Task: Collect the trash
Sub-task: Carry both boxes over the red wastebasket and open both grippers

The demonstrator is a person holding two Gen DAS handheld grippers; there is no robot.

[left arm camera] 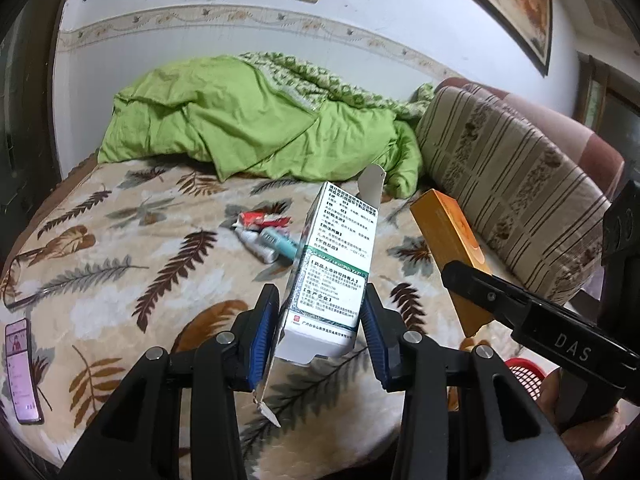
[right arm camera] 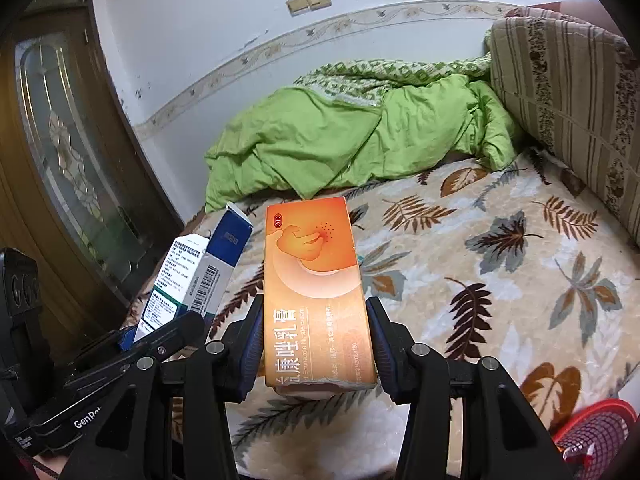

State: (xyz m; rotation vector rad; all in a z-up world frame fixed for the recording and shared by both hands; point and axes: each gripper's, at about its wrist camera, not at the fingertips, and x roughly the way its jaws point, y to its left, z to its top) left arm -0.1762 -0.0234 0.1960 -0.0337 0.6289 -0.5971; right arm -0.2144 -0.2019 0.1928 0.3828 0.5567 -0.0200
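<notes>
From the left wrist camera, the left tool [left arm camera: 320, 320] stood partly open, its blue-padded jaws pressed against both sides of a white and green printed cardboard medicine box [left arm camera: 334, 268]. The box was lifted clear above the bed [left arm camera: 120, 248], which was covered by a cream blanket with a brown and grey leaf print. The box's end flaps hung open at top and bottom. Beyond it, a small heap of red and white wrappers and pale blue tubes [left arm camera: 266, 232] lay on the blanket. A crumpled lime green quilt [left arm camera: 240, 128] sat at the far end, with a striped beige cushion [left arm camera: 508, 184] to its right. A lit phone with a pink screen [left arm camera: 22, 372] lay near the bed's left edge. At the right, the right tool [left arm camera: 472, 292] held a long orange cardboard box [left arm camera: 450, 248], above a red mesh basket [left arm camera: 524, 372].

From the right wrist camera, the right tool [right arm camera: 316, 344] was likewise partly open, jaws clamped on the sides of the orange cardboard box [right arm camera: 316, 288], raised over the bed [right arm camera: 500, 280]. To the left, the left tool [right arm camera: 160, 332] gripped the white and green box [right arm camera: 188, 272]. The red mesh basket [right arm camera: 596, 432] showed at the lower right corner.
</notes>
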